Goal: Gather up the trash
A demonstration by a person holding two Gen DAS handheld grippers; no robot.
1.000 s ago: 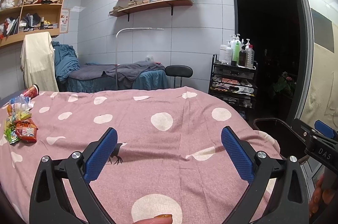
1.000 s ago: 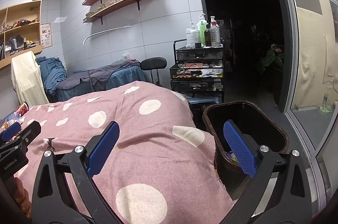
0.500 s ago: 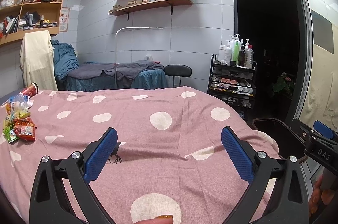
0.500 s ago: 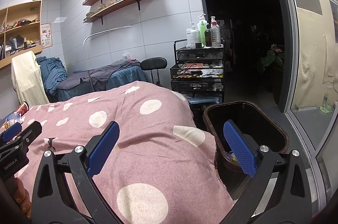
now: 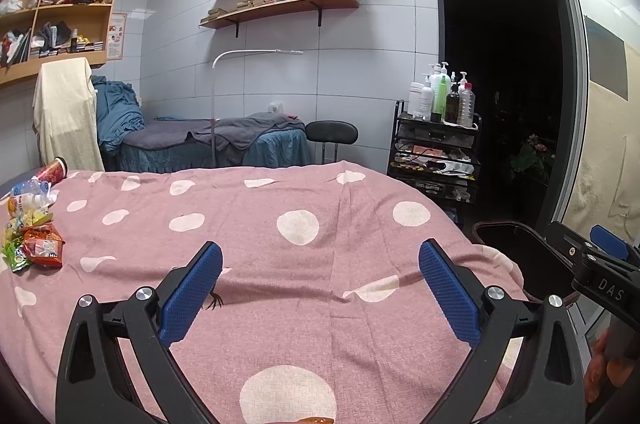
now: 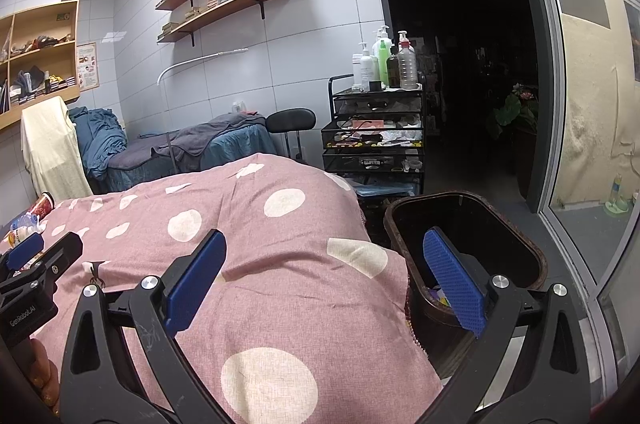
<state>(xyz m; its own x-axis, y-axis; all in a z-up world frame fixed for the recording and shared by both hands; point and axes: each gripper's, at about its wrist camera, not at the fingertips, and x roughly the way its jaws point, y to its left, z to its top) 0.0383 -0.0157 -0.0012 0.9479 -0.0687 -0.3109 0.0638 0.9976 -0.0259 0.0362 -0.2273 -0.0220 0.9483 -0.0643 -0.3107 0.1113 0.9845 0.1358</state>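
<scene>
A heap of trash lies at the bed's far left: snack wrappers [image 5: 38,244], a crushed plastic bottle [image 5: 28,194] and a red paper cup [image 5: 54,170]. The cup [image 6: 42,205] and bottle [image 6: 22,226] also show at the left edge of the right wrist view. A dark bin [image 6: 466,248] stands beside the bed's right end, with scraps at its bottom. My left gripper [image 5: 320,278] hovers open over the pink spotted bedspread [image 5: 280,256], far right of the heap. My right gripper [image 6: 324,274] is open and empty, its right finger above the bin's mouth.
A black wire trolley [image 5: 436,156] topped with pump bottles stands beyond the bed's far right corner, next to a dark doorway. A black stool [image 5: 332,134] and a second bed [image 5: 216,140] sit behind. A glass partition [image 6: 592,128] runs along the right.
The left wrist view has shifted slightly, so the trash heap sits a little nearer the left edge. Both grippers stay open and almost still.
</scene>
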